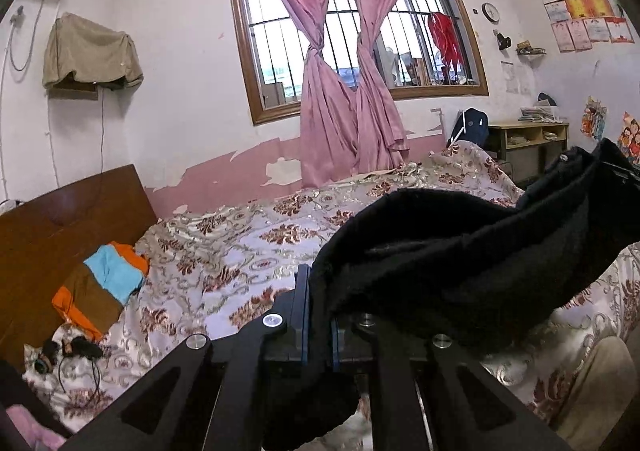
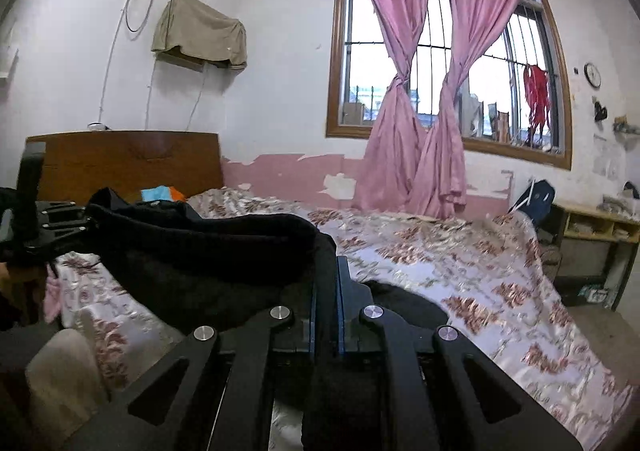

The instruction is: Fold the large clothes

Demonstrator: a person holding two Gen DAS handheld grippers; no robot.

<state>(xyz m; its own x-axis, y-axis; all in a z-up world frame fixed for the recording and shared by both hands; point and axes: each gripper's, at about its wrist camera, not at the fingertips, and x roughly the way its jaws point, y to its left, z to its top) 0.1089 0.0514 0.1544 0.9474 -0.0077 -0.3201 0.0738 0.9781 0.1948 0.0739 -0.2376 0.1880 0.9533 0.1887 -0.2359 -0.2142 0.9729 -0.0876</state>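
Gripping one black garment [image 1: 460, 251] between them, the left gripper [image 1: 318, 291] and right gripper [image 2: 326, 291] are each clamped tight on it, holding it above the bed [image 2: 460, 263], which stretches toward 12 o'clock

There was one black garment [image 1: 460, 251], two grippers, the left gripper [image 1: 319, 291] and the right gripper [image 2: 326, 287], two pink curtains [image 1: 340, 71], one wall clock [image 1: 490, 12], one bed [image 1: 248, 251], one headboard [image 1: 60, 227]

Left gripper [image 1: 319, 291] and right gripper [image 2: 327, 283] are both raised, jaws pinched tight on black fabric.
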